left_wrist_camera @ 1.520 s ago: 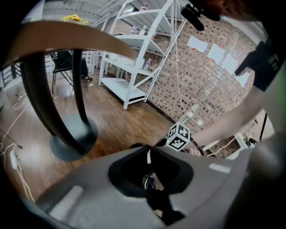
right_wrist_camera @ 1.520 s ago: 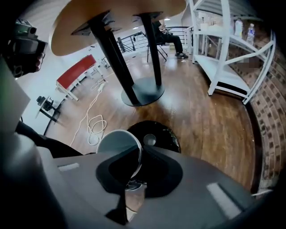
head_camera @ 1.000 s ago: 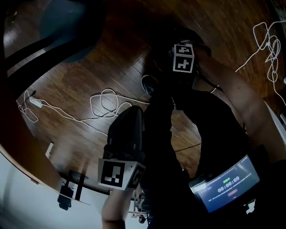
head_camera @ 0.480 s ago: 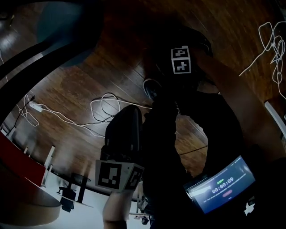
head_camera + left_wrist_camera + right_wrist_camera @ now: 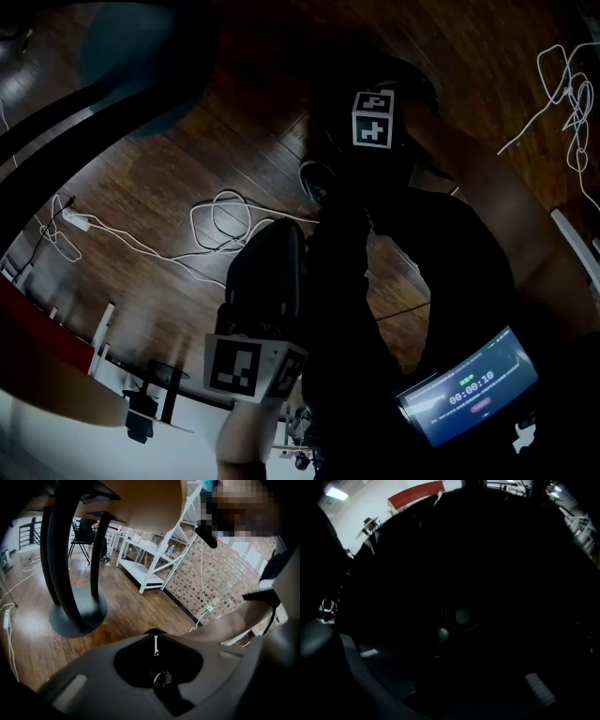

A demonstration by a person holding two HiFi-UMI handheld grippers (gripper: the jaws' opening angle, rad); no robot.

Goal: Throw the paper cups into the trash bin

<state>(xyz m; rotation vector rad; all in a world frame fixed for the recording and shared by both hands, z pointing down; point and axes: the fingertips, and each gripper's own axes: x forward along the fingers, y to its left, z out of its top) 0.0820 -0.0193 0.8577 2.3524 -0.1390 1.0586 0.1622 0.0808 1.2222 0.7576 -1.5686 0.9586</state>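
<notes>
Two grippers hang over the wooden floor (image 5: 178, 187), yet no view shows a paper cup or trash bin, so which hand is nearer cannot be judged. On the left gripper (image 5: 155, 641) the jaws meet, empty; the right gripper (image 5: 373, 120) has a view too dark to read.

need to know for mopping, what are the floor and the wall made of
The floor looks like brown wood planks, semi-gloss: seams, grain and a sheen show. The wall seems red-brown brick, matte, with pale mortar lines.
</notes>
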